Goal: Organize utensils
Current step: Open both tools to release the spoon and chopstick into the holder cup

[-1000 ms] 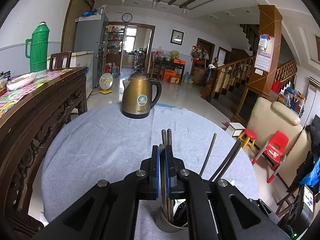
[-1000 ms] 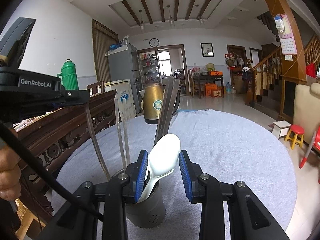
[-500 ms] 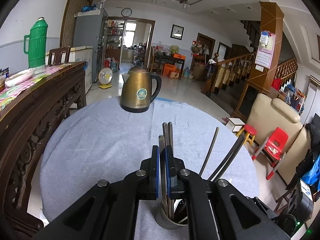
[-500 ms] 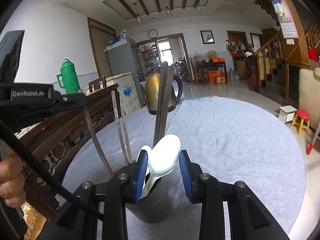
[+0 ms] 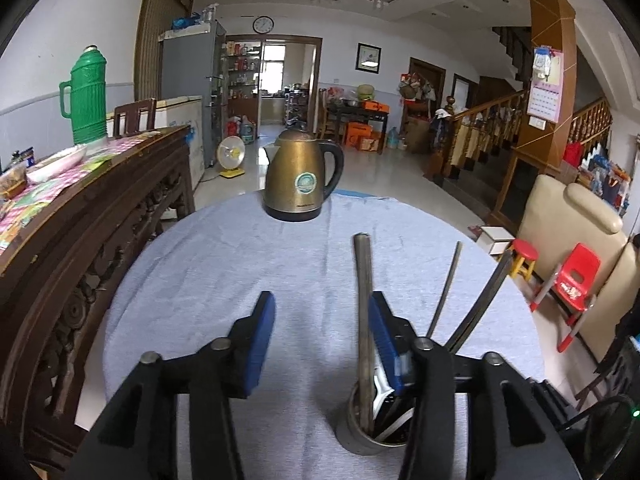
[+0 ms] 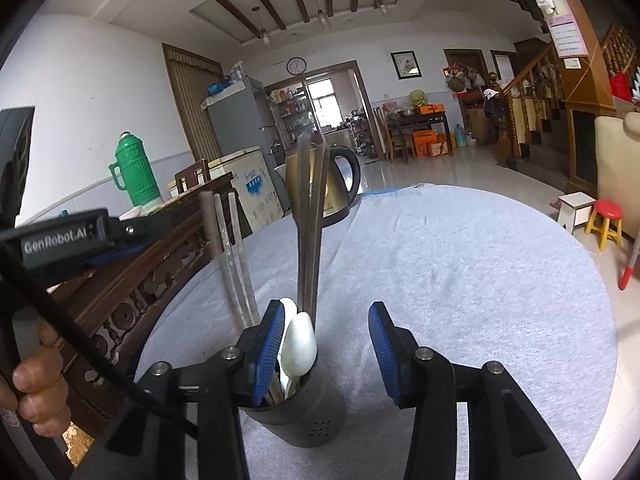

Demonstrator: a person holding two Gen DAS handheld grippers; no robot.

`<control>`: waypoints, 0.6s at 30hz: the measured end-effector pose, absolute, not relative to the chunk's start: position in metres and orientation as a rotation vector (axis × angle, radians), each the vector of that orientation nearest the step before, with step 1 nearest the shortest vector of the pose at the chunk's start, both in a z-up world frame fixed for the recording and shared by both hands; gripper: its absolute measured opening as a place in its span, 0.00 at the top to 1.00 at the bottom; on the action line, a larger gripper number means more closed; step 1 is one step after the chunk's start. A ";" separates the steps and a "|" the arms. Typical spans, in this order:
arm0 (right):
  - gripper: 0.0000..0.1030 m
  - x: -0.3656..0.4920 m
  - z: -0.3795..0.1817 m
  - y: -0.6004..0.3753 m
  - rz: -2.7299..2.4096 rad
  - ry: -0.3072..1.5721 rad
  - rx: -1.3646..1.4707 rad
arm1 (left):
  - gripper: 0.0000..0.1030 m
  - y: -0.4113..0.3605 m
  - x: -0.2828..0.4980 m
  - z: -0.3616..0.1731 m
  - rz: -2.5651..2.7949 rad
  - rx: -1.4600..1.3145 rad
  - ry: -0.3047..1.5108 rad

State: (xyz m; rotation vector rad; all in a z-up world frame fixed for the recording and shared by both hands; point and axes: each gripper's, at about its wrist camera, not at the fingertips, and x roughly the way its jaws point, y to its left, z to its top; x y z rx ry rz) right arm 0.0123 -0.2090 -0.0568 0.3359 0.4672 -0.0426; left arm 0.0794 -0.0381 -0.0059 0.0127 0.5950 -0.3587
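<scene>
A dark grey utensil holder (image 6: pixel 298 412) stands on the round table covered with a light blue cloth (image 6: pixel 460 264); it also shows in the left wrist view (image 5: pixel 360 428). Metal chopsticks (image 6: pixel 310 224) and two white spoons (image 6: pixel 300 344) stand in it. In the left wrist view a chopstick pair (image 5: pixel 363 300) stands upright by my right finger, with more chopsticks (image 5: pixel 476 308) leaning right. My left gripper (image 5: pixel 322 336) is open and empty, just above and left of the holder. My right gripper (image 6: pixel 326 348) is open and empty over the holder, its left finger beside the spoons.
A brass-coloured electric kettle (image 5: pixel 302 182) stands at the table's far side. A dark carved wooden sideboard (image 5: pixel 80 232) runs along the left, with a green thermos (image 5: pixel 86 96) on it. A red stool (image 5: pixel 524 256) and red chair (image 5: pixel 576 280) stand on the floor at right.
Both grippers have opened. The left let go of the chopsticks, which now stand in the holder. The right let go of the white spoon, which has dropped into the holder.
</scene>
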 end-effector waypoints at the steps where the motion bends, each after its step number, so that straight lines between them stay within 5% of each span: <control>1: 0.55 0.012 -0.056 -0.210 -0.045 0.466 0.339 | 0.46 -0.037 0.079 -0.006 -0.346 0.017 0.592; 13: 0.51 0.010 -0.051 -0.218 -0.071 0.465 0.358 | 0.34 -0.032 0.077 -0.008 -0.239 0.088 0.588; 18: 0.39 0.010 -0.047 -0.218 -0.068 0.475 0.363 | 0.29 -0.028 0.074 -0.010 -0.193 0.126 0.600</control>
